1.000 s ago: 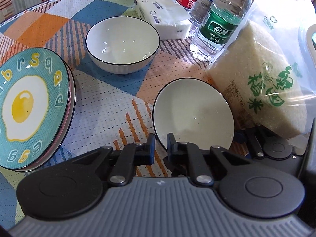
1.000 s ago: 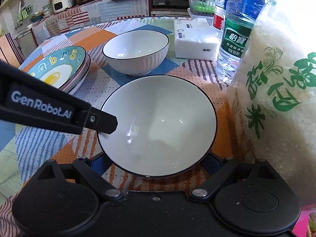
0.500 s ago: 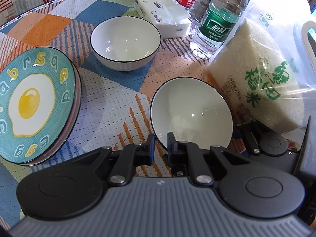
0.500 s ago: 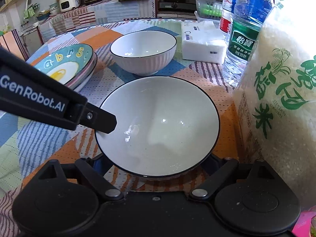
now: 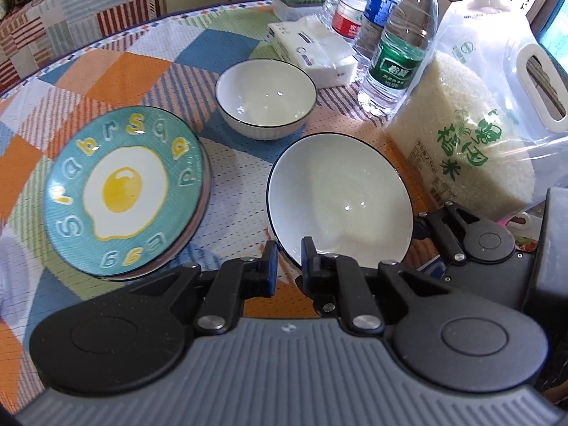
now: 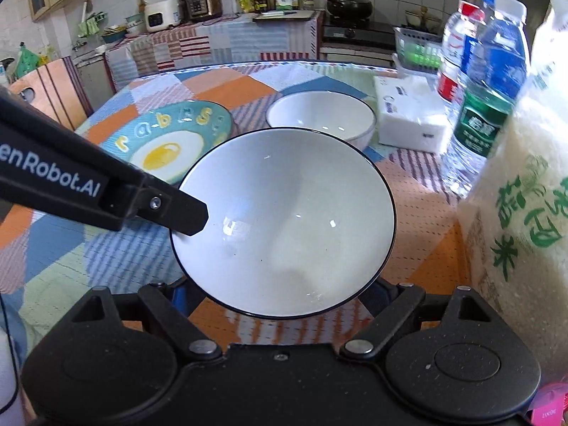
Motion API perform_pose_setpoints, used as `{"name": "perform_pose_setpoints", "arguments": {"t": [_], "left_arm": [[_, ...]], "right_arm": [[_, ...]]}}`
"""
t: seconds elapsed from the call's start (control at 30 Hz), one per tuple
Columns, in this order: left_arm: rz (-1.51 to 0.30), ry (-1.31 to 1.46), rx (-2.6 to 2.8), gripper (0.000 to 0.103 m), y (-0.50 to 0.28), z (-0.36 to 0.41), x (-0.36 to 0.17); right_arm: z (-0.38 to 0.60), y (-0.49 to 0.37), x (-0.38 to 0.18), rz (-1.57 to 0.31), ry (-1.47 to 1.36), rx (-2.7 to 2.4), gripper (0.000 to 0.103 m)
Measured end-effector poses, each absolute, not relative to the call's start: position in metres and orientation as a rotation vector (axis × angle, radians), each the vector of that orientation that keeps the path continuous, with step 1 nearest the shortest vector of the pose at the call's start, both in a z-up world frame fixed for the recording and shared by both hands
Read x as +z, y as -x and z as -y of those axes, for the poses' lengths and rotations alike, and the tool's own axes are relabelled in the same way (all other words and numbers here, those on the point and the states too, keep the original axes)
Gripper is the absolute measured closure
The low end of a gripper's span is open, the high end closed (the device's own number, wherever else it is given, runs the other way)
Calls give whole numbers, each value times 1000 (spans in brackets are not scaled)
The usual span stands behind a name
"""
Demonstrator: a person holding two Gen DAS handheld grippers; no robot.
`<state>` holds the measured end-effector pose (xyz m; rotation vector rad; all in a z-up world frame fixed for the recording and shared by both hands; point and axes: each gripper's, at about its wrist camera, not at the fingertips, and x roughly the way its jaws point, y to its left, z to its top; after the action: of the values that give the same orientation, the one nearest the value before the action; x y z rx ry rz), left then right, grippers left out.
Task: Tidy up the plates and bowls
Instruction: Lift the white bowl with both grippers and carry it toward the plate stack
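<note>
A white bowl with a dark rim (image 5: 340,191) (image 6: 284,223) is held above the table, tilted. My left gripper (image 5: 288,262) is shut on its near-left rim, one finger inside and one outside. My right gripper (image 6: 280,291) sits under the bowl with its fingers spread wide; the fingertips are hidden by the bowl, so contact is unclear. A second white bowl (image 5: 266,97) (image 6: 321,120) stands farther back on the table. A teal fried-egg plate (image 5: 124,188) (image 6: 170,142) lies on a stack at the left.
A large bag of rice (image 5: 465,142) (image 6: 525,213) stands close on the right. Water bottles (image 5: 401,39) (image 6: 486,88) and a tissue pack (image 5: 316,49) (image 6: 408,113) are behind. The round table has a patchwork cloth (image 5: 106,71). Kitchen counters lie beyond.
The held bowl has risen off the table and both grippers have lifted with it. The egg plate and far bowl now appear farther below and away.
</note>
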<state>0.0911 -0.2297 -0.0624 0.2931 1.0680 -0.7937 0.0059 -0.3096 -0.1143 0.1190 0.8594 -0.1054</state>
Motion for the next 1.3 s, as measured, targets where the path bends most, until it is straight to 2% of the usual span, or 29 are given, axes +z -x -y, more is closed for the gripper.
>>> {"name": "perform_pose_setpoints", "arguments": {"t": [0.37,0.8,1.3], "left_arm": [[-1037,-274,-727,91,-80,162,-46],[-1102,-225,-622,91,-77,89,-66],[-1208,-188,-570,90,-90,72,-99]], "right_arm": [[257,-12,-100,-844,-72,19,12],[191,-23,-118,-907,-24,162,12],[167,-31,-139,-980,64,196,13]]}}
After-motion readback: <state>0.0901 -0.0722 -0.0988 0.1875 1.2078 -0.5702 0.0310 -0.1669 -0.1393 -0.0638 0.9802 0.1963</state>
